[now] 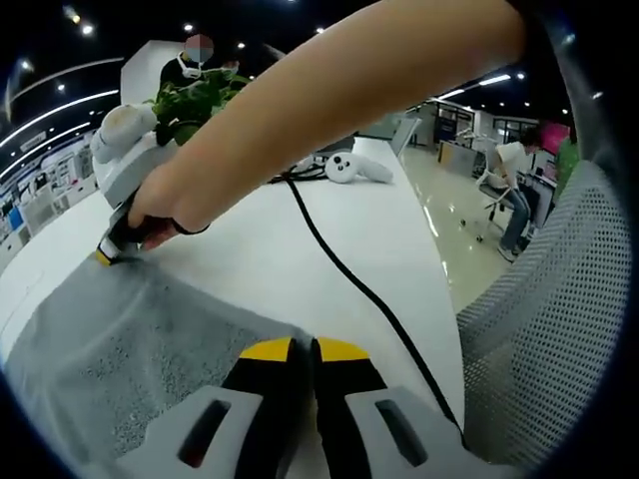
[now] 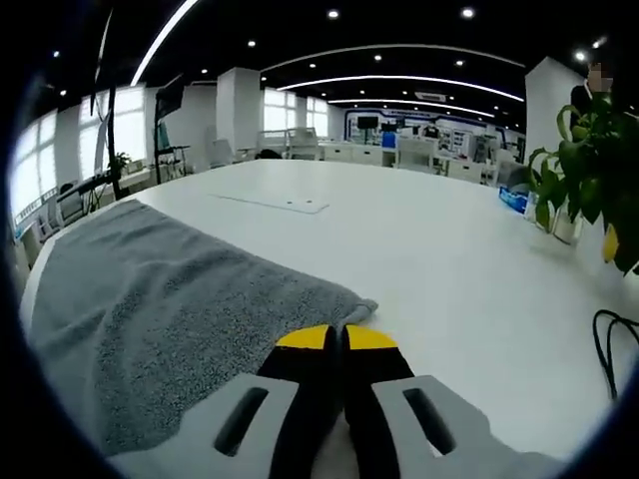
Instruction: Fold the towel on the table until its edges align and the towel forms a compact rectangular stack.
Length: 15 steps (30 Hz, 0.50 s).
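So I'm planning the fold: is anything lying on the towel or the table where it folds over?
Nothing visible: the grey towel is bare, and the black cable lies beside it on the white table.

We see an open-plan office: a long white table (image 2: 439,259) under recessed ceiling lights (image 2: 399,80), rows of desks (image 2: 419,150) behind, a mesh office chair (image 1: 559,319), a potted plant (image 2: 584,150), and a seated person (image 1: 514,185) nearby.
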Each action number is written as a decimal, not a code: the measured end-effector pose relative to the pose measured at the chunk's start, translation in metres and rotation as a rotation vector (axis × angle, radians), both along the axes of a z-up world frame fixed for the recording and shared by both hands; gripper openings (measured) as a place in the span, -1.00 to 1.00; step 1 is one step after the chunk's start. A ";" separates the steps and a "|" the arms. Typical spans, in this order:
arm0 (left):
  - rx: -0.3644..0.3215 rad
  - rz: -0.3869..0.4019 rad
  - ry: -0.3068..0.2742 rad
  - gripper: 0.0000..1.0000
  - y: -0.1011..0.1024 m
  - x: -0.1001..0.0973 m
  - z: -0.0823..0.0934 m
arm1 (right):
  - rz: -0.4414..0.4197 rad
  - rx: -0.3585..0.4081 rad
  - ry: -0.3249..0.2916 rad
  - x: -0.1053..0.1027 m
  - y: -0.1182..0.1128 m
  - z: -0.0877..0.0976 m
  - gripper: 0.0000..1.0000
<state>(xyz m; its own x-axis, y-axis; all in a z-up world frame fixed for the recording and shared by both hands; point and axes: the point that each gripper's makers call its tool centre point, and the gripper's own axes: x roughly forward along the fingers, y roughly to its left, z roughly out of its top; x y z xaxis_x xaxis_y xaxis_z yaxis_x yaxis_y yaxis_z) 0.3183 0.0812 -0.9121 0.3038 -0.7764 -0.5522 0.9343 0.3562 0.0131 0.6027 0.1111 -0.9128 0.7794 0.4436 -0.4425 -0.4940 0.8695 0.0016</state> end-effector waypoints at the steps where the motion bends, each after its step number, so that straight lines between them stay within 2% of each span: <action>1: -0.001 -0.001 0.002 -0.86 0.000 0.000 0.000 | -0.015 0.031 0.027 -0.003 0.000 0.000 -0.96; 2: -0.016 0.005 0.016 -0.87 0.000 0.001 0.000 | -0.042 0.068 0.053 -0.003 0.000 -0.001 -0.96; 6: -0.037 0.043 0.064 -0.92 0.001 0.005 0.003 | -0.056 0.051 0.094 0.006 -0.001 -0.004 -0.97; 7: -0.034 0.045 0.081 -0.92 0.001 0.004 0.002 | -0.084 0.085 0.131 0.007 -0.003 -0.005 -0.97; 10: -0.042 0.039 0.060 -0.92 0.001 0.000 0.007 | -0.136 0.178 0.191 0.005 -0.003 -0.002 -0.97; 15: -0.104 0.071 0.078 -0.92 0.004 0.001 0.021 | -0.130 0.209 0.191 -0.004 -0.001 0.011 -0.97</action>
